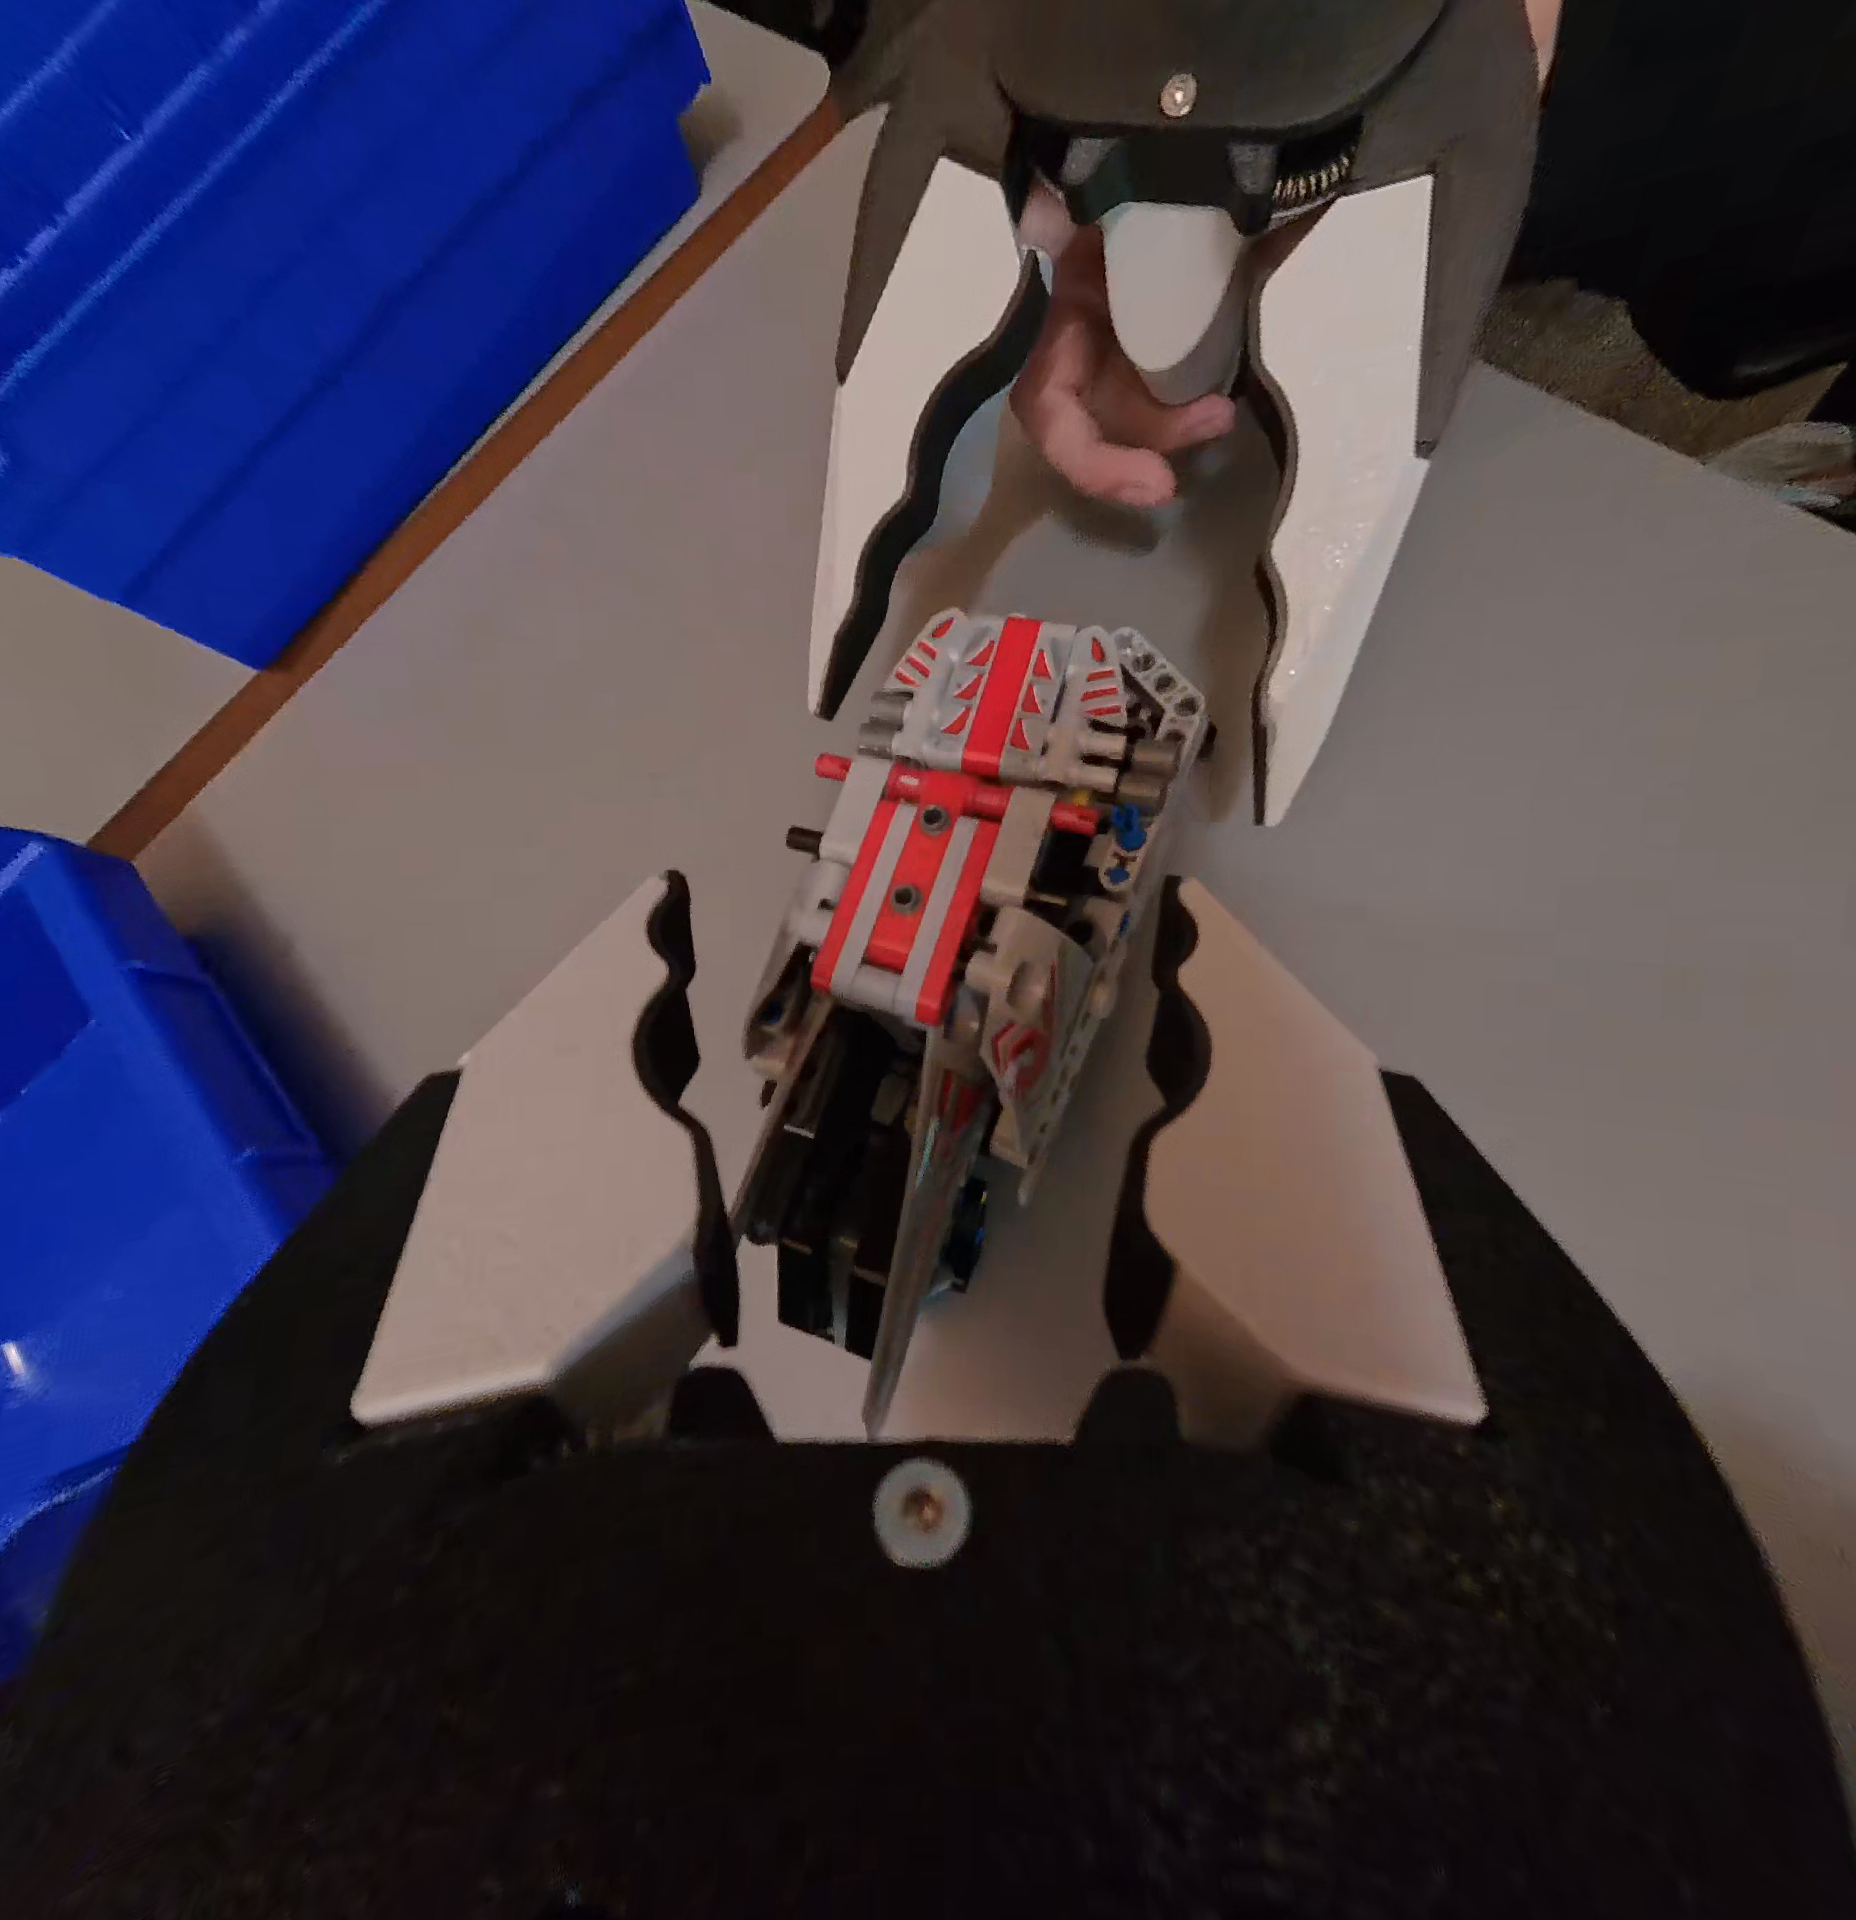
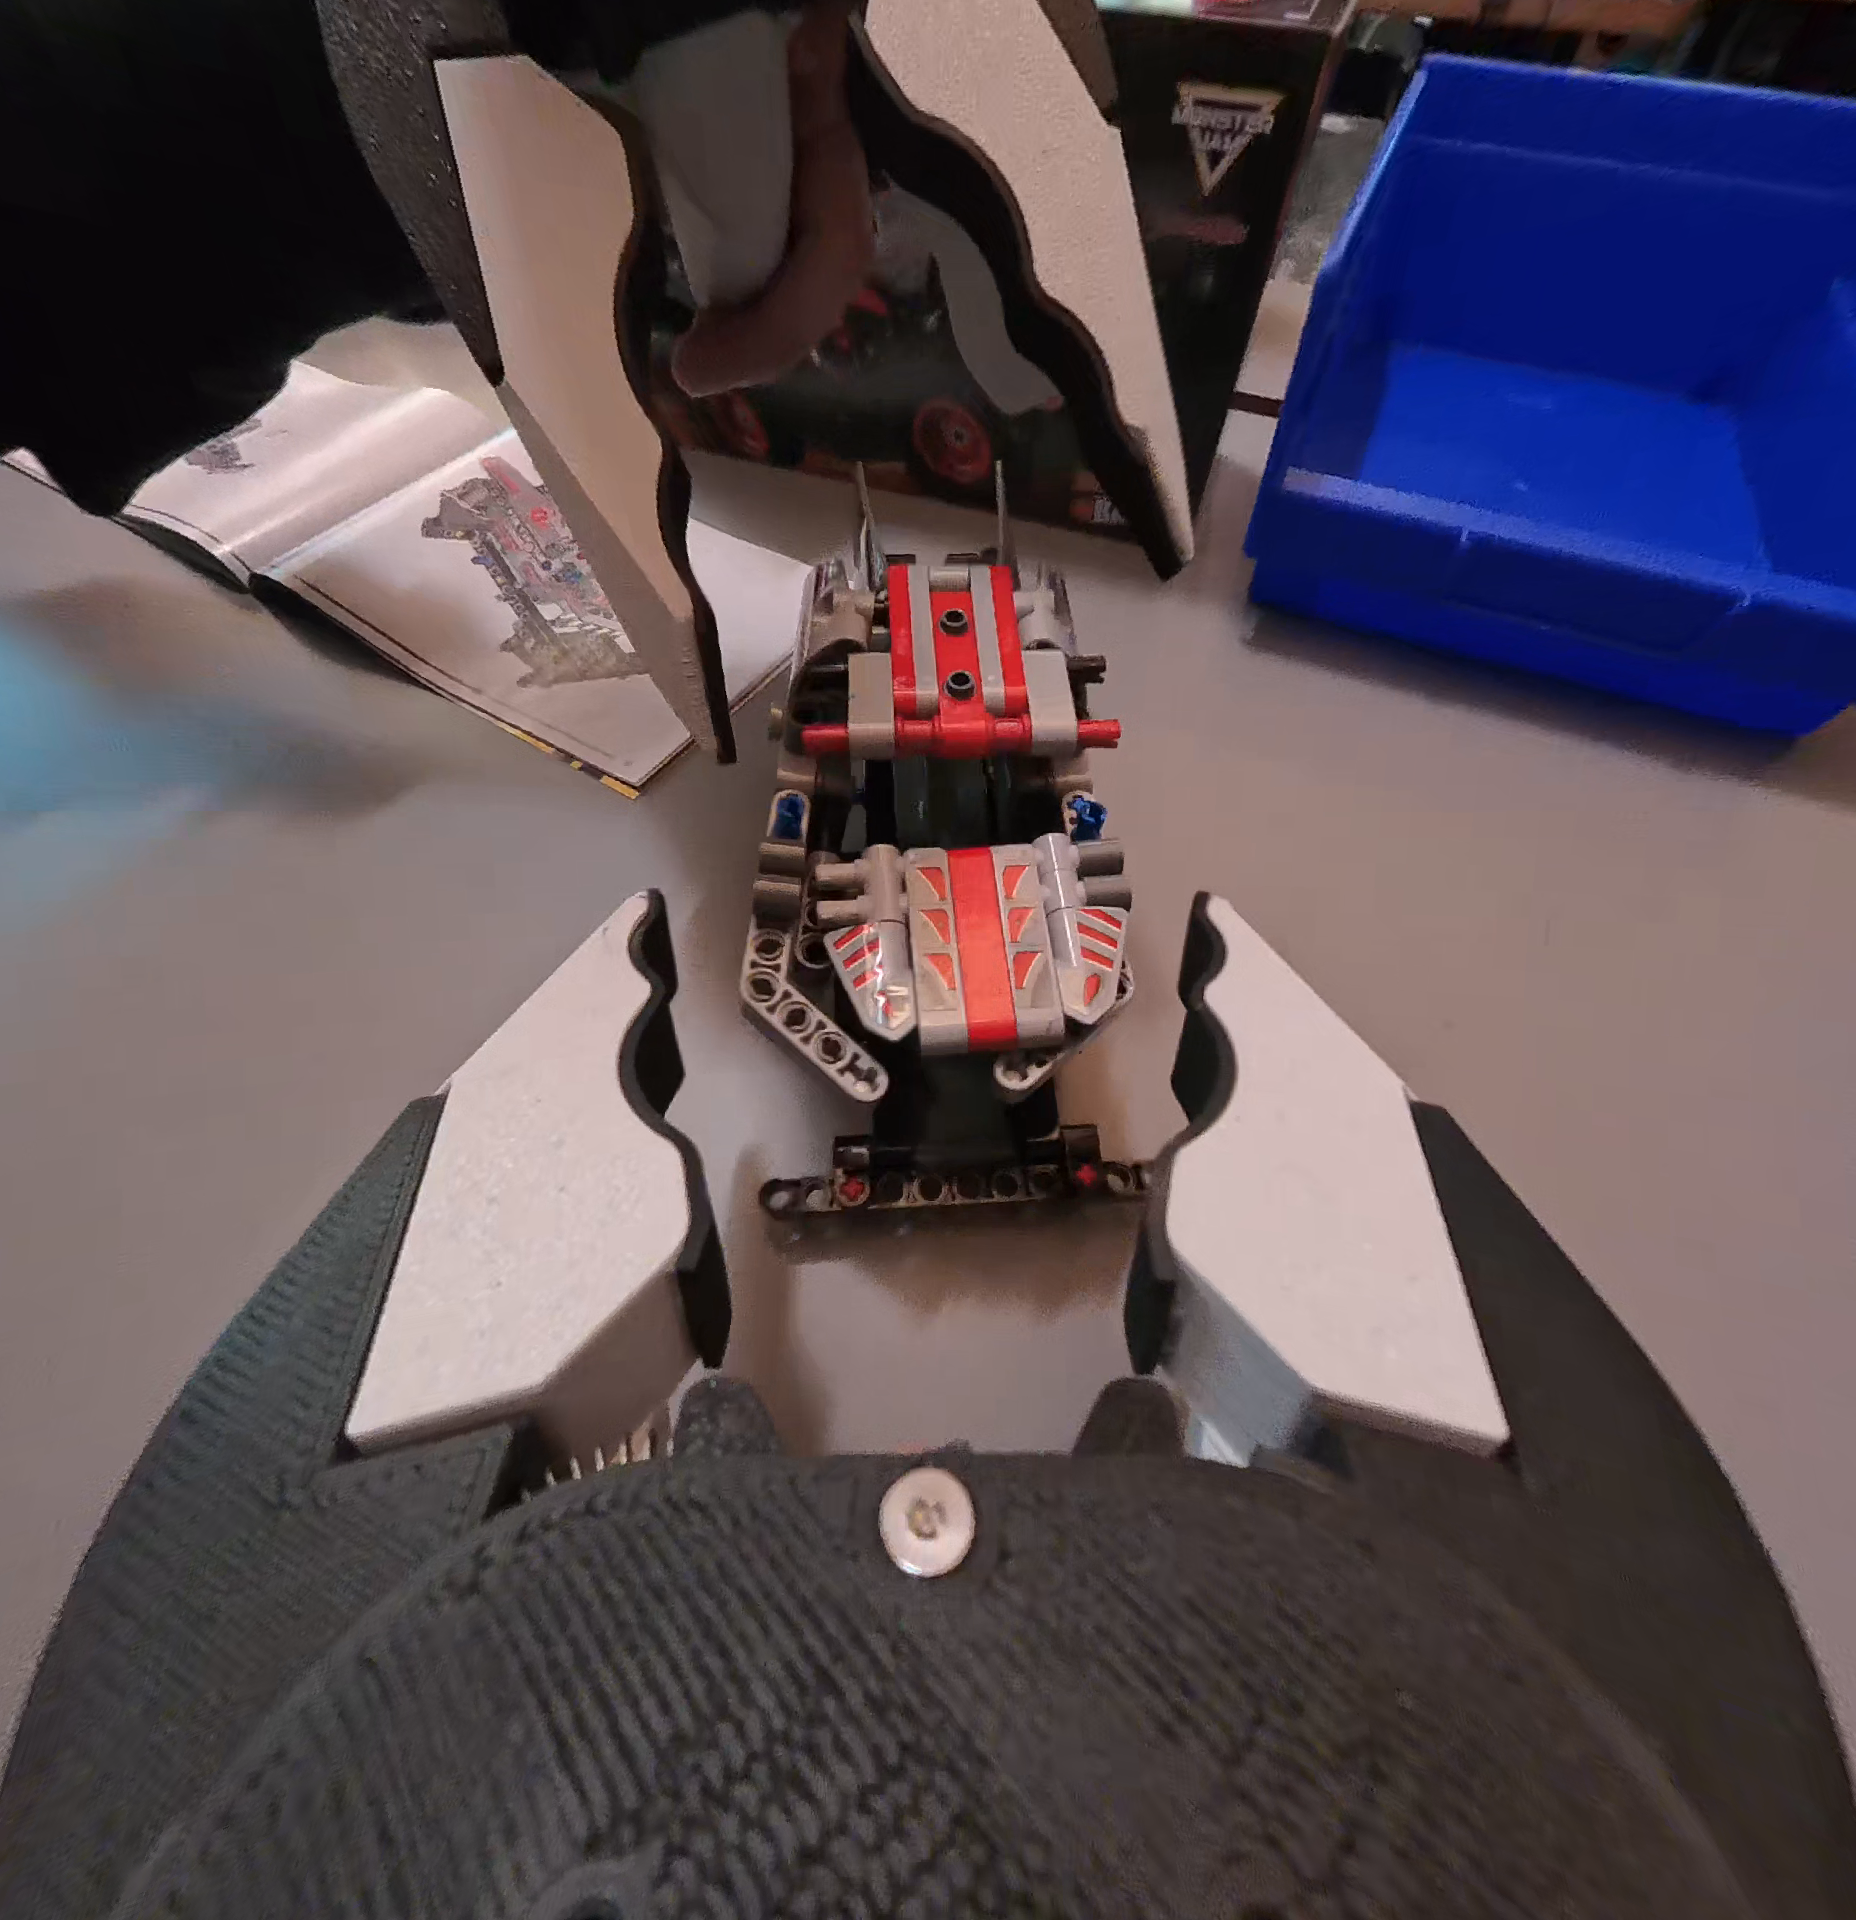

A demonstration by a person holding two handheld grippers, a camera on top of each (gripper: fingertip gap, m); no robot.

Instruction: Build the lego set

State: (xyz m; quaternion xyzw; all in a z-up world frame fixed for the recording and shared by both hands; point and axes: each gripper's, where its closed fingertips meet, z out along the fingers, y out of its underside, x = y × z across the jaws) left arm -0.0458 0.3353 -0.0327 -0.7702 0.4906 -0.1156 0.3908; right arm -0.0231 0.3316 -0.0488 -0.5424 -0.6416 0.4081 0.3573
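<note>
A partly built lego car (image 1: pixel 939 935), grey and red on a black frame and without wheels, lies on the grey table (image 1: pixel 1526 831). My left gripper (image 1: pixel 924 894) is open, one finger on each side of the car's rear half, with gaps on both sides. The right gripper (image 1: pixel 1049 758) faces it from the far end, open around the car's nose. In the right wrist view the car (image 2: pixel 950 914) lies lengthwise between my right gripper's (image 2: pixel 926 899) open fingers. The left gripper (image 2: pixel 945 655) stands open over its far end. Neither gripper holds anything.
Two blue bins (image 1: pixel 280 260) (image 1: pixel 103 1195) stand left of the left gripper, beyond a brown table edge (image 1: pixel 467 457). In the right wrist view an open instruction booklet (image 2: pixel 436 582) lies at the back left, the dark set box (image 2: pixel 1215 208) behind the car, and a blue bin (image 2: pixel 1589 416) at the back right. Tip to tip, the grippers are about 4 centimetres apart.
</note>
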